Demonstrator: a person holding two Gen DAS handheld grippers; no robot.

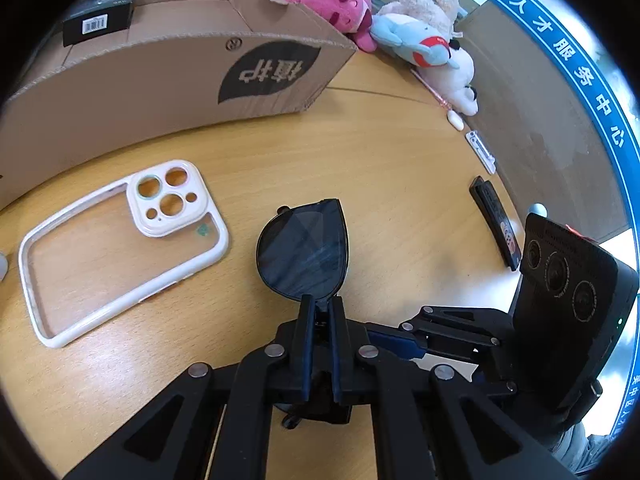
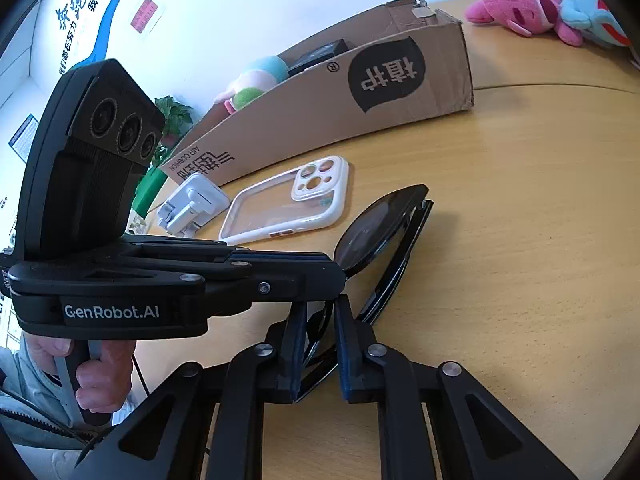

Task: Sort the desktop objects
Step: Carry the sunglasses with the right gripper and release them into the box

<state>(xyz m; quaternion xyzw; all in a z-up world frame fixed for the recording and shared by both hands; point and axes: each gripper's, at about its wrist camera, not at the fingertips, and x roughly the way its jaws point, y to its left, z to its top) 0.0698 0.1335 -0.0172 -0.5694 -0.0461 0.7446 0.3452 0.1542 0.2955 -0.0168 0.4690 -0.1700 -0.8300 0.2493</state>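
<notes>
Black sunglasses (image 1: 304,248) are held just above the wooden table (image 1: 400,168). My left gripper (image 1: 322,300) is shut on the sunglasses at the bridge, with one dark lens sticking out ahead of the fingers. My right gripper (image 2: 322,308) is shut on the same sunglasses (image 2: 372,224) at the other lens and folded arms. The left gripper (image 2: 336,270) crosses the right wrist view from the left. A white-rimmed clear phone case (image 1: 120,248) lies flat to the left; it also shows in the right wrist view (image 2: 288,204). An open cardboard box (image 1: 172,76) stands behind it.
The box holds a black carton (image 1: 98,16) and a plush toy (image 2: 256,80). Pink, blue and white plush toys (image 1: 384,24) lie at the table's far edge. A white folding stand (image 2: 192,204), a black remote (image 1: 496,224) and a white clip (image 1: 480,152) lie on the table.
</notes>
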